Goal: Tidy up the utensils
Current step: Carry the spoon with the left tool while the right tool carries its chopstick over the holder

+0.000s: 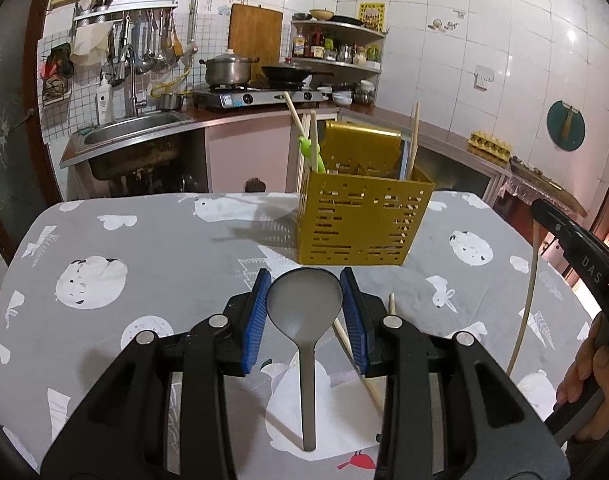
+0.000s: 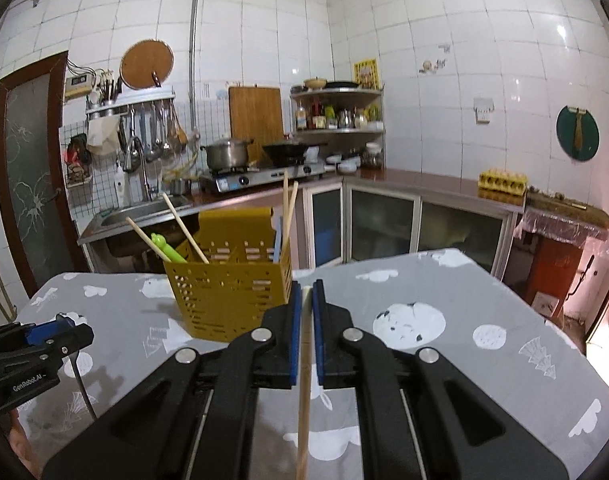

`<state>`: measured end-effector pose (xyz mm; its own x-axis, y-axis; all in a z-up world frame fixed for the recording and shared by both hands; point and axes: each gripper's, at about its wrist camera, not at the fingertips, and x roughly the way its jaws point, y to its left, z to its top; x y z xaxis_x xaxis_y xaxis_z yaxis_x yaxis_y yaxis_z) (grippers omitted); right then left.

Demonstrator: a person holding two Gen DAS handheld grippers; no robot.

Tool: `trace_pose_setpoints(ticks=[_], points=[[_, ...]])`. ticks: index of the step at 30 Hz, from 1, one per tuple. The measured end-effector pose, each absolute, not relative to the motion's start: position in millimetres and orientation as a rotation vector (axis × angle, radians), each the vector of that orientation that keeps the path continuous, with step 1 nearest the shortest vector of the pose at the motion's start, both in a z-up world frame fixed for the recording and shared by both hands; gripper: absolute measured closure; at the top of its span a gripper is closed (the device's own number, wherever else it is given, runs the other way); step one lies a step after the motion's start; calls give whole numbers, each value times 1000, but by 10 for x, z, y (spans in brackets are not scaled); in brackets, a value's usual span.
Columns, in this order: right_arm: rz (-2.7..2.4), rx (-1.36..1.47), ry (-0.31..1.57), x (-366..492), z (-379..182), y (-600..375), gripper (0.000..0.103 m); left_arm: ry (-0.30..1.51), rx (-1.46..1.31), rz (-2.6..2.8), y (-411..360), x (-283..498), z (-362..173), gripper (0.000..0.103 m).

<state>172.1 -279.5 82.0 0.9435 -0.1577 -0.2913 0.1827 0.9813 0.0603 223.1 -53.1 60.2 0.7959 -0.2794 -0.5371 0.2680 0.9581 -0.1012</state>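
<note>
Worktop (image 1: 152, 240) under grey printed cloth, mostly bare. Yellow slotted caddy (image 1: 362, 222) upright near far edge, already holding several chopsticks and green utensil (image 1: 310, 152): task judged well along. Left gripper (image 1: 305, 300): jaws clamped on bowl of grey spoon (image 1: 304, 300), handle trailing back toward camera. Right gripper (image 2: 305, 308): jaws closed on single chopstick (image 2: 303, 380), tip toward caddy. One loose chopstick (image 1: 358, 354) lies on cloth. Left: drop both, fetch last.

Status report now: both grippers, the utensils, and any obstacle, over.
Left gripper shut on grey spoon. Right gripper shut on chopstick. Yellow holder ahead, partly filled. One chopstick left on the cloth. Path clear.
</note>
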Motion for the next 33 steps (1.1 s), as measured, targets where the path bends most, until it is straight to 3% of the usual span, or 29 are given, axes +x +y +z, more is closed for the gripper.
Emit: trace_pose_setpoints(ticks=[19, 33], points=[[-158, 108, 197, 1833, 1132, -2825, 97, 493, -34, -326, -566, 2290, 904, 69], [-121, 109, 116, 2223, 1824, -2838, 97, 322, -74, -375, -714, 2635, 1890, 69]])
